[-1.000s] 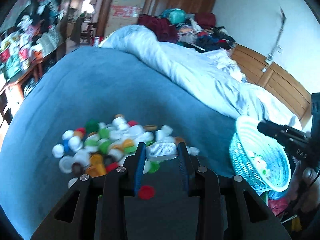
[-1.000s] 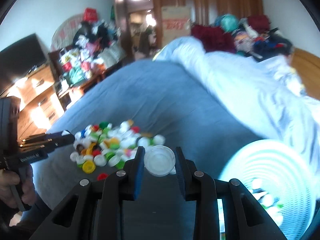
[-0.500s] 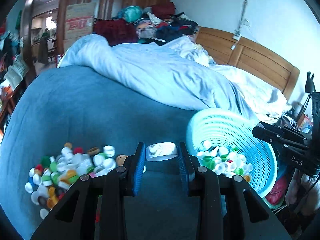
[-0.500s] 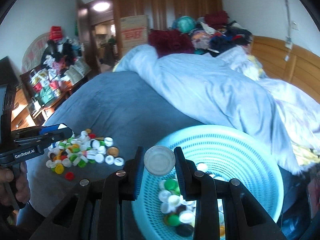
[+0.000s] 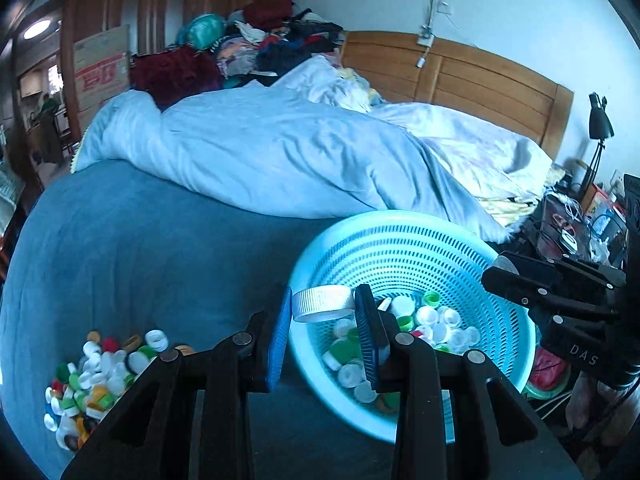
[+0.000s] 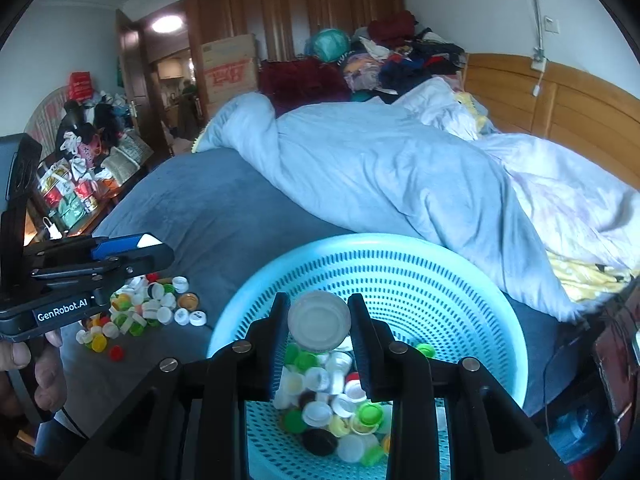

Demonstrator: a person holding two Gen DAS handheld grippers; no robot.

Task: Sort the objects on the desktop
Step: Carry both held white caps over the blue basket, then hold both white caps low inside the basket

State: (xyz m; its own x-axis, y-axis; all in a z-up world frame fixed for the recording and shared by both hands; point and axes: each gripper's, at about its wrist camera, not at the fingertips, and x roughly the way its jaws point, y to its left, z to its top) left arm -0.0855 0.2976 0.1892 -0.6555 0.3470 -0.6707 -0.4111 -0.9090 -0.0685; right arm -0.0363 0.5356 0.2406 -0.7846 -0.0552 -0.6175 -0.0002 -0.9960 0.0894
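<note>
While both grippers hang over the turquoise basket (image 6: 460, 288), the step in hand looks like the drop of two caps. The left gripper (image 5: 323, 309) is closed on a ribbed white cap (image 5: 323, 303), just above the basket's near rim in the lower middle of the frame. The right gripper (image 6: 319, 322) pinches a clear round lid (image 6: 319, 321) over the caps inside. Next, I think, each should open its fingers. The cap pile (image 6: 148, 310) waits at lower left.
</note>
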